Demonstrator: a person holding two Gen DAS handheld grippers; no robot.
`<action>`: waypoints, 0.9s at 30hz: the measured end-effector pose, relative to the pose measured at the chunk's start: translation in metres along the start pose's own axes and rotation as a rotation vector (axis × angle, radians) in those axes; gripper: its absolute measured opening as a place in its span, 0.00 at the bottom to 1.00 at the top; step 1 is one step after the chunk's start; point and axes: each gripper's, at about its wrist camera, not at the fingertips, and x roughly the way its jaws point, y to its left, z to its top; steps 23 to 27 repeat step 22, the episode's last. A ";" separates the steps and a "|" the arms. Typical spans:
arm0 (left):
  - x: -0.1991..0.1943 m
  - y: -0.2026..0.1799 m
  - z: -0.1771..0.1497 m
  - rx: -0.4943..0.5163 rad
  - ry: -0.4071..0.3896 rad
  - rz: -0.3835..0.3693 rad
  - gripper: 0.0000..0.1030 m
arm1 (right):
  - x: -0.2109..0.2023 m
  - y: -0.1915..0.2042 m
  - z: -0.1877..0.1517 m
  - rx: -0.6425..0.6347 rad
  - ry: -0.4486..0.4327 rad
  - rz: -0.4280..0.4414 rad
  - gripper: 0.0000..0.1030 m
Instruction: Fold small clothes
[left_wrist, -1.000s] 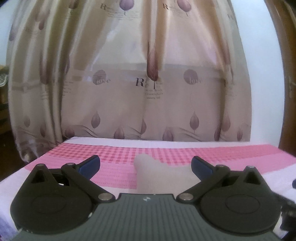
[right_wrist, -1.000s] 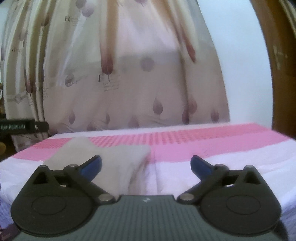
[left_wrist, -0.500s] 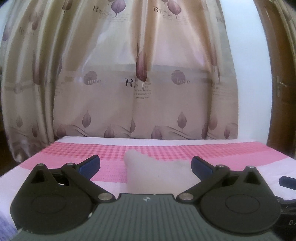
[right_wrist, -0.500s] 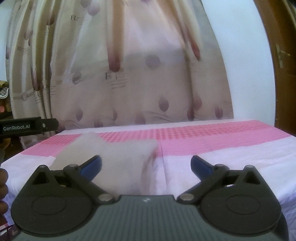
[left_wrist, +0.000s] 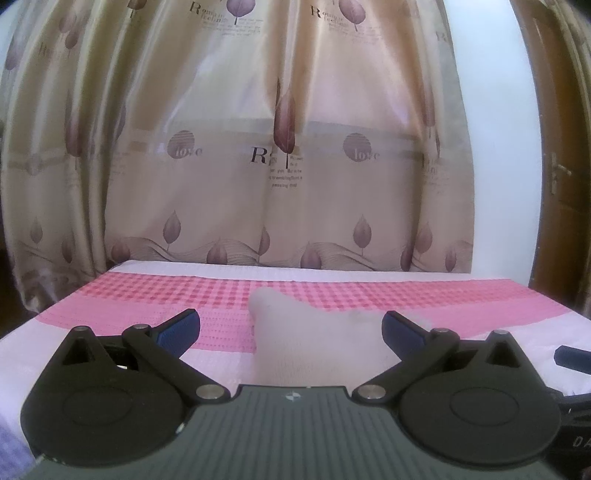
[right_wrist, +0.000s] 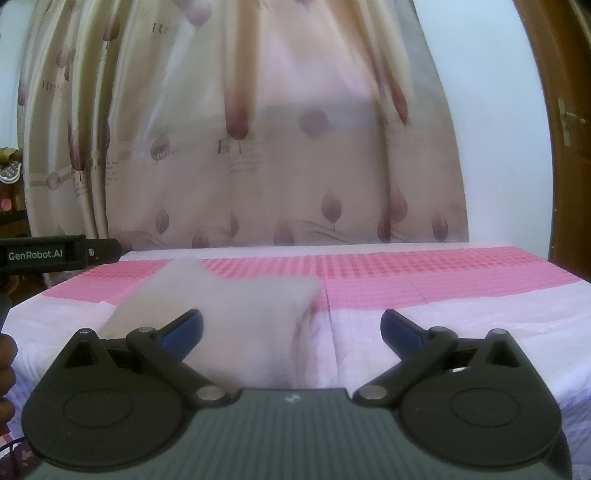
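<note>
Left wrist view: the curtain (left_wrist: 280, 147) reads "love" and "R". The left gripper (left_wrist: 291, 326) is spread wide and empty, the pale garment (left_wrist: 314, 343) on the pink bed (left_wrist: 110, 314) between its fingers, as before.

Right wrist view: "GenRobot.AI" shows on the other tool (right_wrist: 44, 254). The right gripper (right_wrist: 291, 326) gapes empty; the garment (right_wrist: 240, 317) now lies nearer its left finger (right_wrist: 183, 328).

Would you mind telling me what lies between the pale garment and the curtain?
Only bare pink-checked bedspread lies between the pale garment and the curtain, clearest in the left wrist view.

home bedroom: bed (left_wrist: 110, 317), curtains (left_wrist: 229, 166)
</note>
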 end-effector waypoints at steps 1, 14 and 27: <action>0.000 0.000 -0.001 0.002 0.000 -0.003 1.00 | 0.000 0.000 0.000 0.000 0.001 -0.002 1.00; 0.001 0.001 -0.004 0.003 0.001 -0.007 1.00 | 0.002 0.001 0.000 -0.003 0.019 0.002 1.00; 0.002 0.003 -0.005 -0.001 0.000 0.009 1.00 | 0.003 0.002 0.000 -0.013 0.014 0.002 1.00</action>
